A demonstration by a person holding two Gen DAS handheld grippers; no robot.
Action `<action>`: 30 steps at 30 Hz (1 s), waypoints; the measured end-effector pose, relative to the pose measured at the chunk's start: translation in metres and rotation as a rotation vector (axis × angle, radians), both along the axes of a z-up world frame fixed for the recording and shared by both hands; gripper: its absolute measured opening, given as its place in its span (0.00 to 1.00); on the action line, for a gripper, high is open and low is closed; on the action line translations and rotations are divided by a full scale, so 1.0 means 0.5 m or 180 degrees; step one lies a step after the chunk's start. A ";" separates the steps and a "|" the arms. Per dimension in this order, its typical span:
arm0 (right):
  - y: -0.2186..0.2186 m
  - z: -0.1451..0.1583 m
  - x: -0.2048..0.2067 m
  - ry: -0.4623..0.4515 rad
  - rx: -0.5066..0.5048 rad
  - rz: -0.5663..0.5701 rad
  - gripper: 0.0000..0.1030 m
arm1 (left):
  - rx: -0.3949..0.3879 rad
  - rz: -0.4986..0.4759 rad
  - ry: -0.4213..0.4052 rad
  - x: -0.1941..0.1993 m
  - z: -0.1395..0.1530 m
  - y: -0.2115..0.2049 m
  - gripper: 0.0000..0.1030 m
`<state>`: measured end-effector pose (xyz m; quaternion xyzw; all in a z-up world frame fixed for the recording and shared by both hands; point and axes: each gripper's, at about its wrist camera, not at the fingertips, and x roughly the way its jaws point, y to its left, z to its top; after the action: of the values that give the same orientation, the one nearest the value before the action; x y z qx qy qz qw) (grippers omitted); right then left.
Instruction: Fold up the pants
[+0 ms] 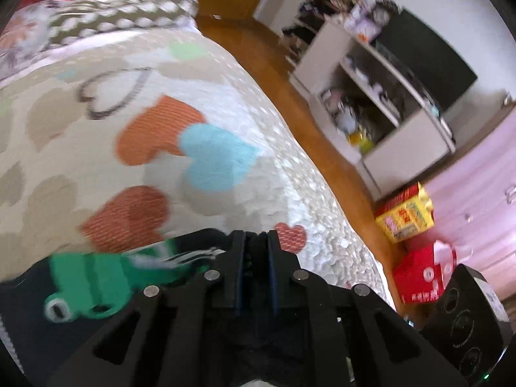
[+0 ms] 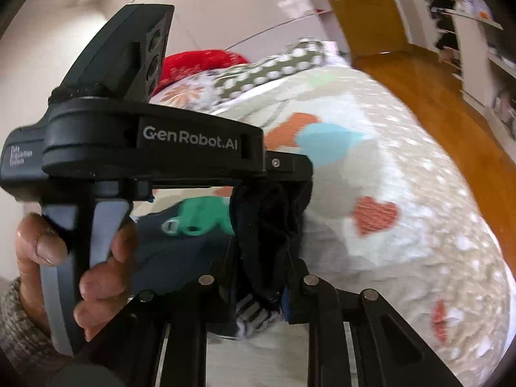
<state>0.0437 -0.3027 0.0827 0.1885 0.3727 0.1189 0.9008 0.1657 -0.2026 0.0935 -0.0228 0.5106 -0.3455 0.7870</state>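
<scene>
**Both grippers pinching dark pants above the bed, mid-fold**

Left: my left gripper [image 1: 254, 242] has its jaws clenched close together over the dark pants [image 1: 29, 293], whose green frog print [image 1: 87, 277] lies just beside them; the fabric appears nipped between the jaws, though the bite itself is hidden. In the right wrist view this gripper is held by my left hand [image 2: 74, 258], with cloth bunched beneath its tip.

Right: my right gripper [image 2: 261, 287] grasps a hanging bundle of the same pants, a striped edge [image 2: 254, 314] showing at the jaws.

I judge the step to be carrying one end of the garment over for a fold. The next move calls for lowering both ends together, edges aligned, before letting go.

Surface: a bed with a heart-patterned quilt [image 1: 200, 122], polka-dot bedding [image 1: 122, 13] at its head. Room: wooden floor [image 1: 290, 96], white shelf unit [image 1: 380, 96], yellow [image 1: 406, 213] and red [image 1: 422, 274] boxes at right.
</scene>
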 end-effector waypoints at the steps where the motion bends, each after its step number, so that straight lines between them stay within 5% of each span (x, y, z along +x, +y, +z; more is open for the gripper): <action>1: 0.016 0.005 0.005 0.0007 -0.0001 0.0060 0.21 | -0.0042 0.0080 -0.0034 -0.003 0.004 0.031 0.12; 10: 0.209 -0.015 0.067 0.0177 -0.0404 0.0660 0.21 | -0.0291 0.0981 0.0096 -0.004 -0.038 0.273 0.14; 13: 0.259 -0.043 0.081 0.0270 -0.0594 0.0786 0.29 | -0.0361 0.1264 0.0145 -0.021 -0.051 0.349 0.31; 15: 0.277 -0.054 0.090 0.0321 -0.0649 0.0849 0.47 | -0.0414 0.1480 0.0122 -0.047 -0.043 0.401 0.37; 20: 0.263 0.001 0.049 0.0192 -0.0517 0.0925 0.52 | -0.0463 0.1934 -0.0162 -0.156 -0.008 0.497 0.52; 24: 0.203 0.057 0.013 0.0005 -0.0518 0.0612 0.52 | -0.0410 0.2134 -0.0303 -0.213 -0.010 0.532 0.61; 30: 0.113 0.044 0.051 0.0250 -0.0480 0.0000 0.52 | -0.0483 0.2148 -0.0108 -0.233 -0.049 0.542 0.61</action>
<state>0.0693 -0.2464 0.1048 0.1246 0.4155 0.0830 0.8972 0.0490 0.0684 0.0692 -0.2431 0.4340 -0.1030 0.8613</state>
